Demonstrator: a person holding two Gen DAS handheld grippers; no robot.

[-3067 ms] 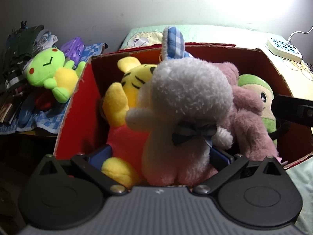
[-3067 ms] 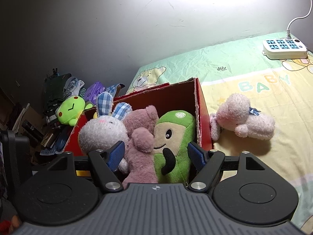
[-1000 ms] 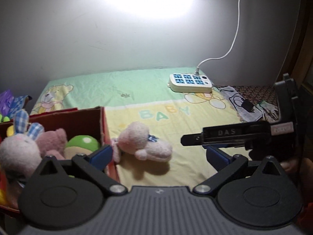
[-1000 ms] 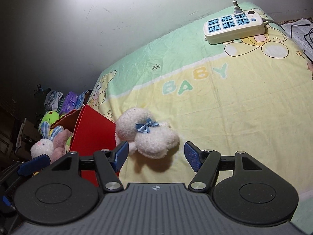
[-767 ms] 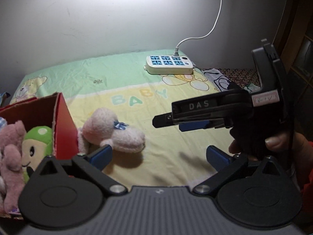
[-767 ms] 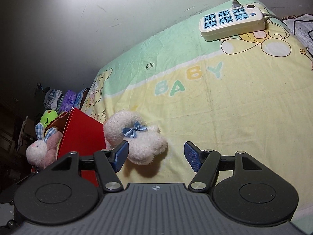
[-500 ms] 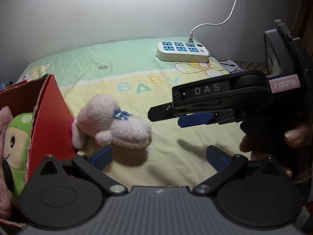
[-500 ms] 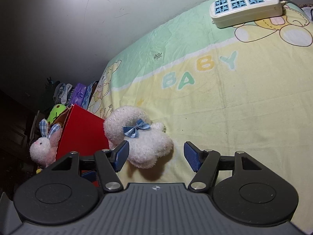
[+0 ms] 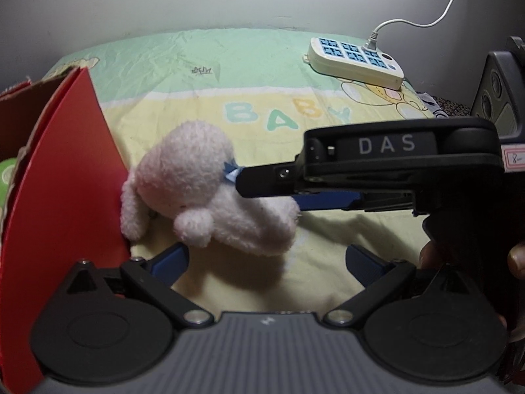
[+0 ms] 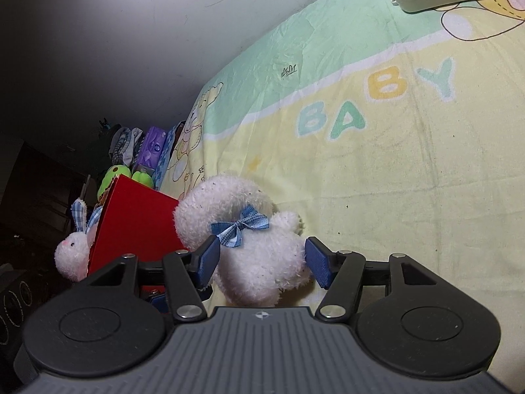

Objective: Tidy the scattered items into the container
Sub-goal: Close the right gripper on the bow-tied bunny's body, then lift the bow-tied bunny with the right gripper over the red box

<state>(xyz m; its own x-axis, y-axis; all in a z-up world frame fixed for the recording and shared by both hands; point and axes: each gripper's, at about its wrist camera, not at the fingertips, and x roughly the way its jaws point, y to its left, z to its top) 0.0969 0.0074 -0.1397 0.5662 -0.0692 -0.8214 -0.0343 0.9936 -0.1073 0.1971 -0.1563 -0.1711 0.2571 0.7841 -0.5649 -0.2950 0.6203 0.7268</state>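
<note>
Closing claws: both pairs of jaws are narrowing; neither presses on anything.
Right claw (image 10: 261, 259): tilts down toward the bed, blue pads standing either side of the lamb (image 10: 249, 243), near its fleece; the right pad looks to brush the wool, the left sits by the bow (image 10: 239, 226).
Right claw from the left view: its black body (image 9: 387, 170) crosses in from the right, level, with its tip over the lamb's neck.
Hand (image 9: 472, 256): fingers wrap the right claw's handle at the right edge.
Left claw (image 9: 265, 264): points steeply down, jaws wide apart, holding nothing; the lamb (image 9: 203, 200) lies just beyond and between its pads, apart from both.
Lamb: lies on its side on the sheet (image 10: 410, 170), head toward the box (image 10: 134, 223), ear touching the red wall (image 9: 65, 177).
Box: stands at the left edge of the bed, open at the top; a bunny (image 10: 73, 249) and a green toy (image 9: 5, 177) sit inside.
Behind the box: a green frog (image 10: 113, 177) and a purple pack (image 10: 151, 147) on a dark shelf.
Open room: bare sheet stretches right of the lamb and away toward the wall.
Far edge: a power strip (image 9: 356, 60) lies on the sheet by the wall, well apart from the lamb, with its cord (image 9: 423, 21) rising up.
</note>
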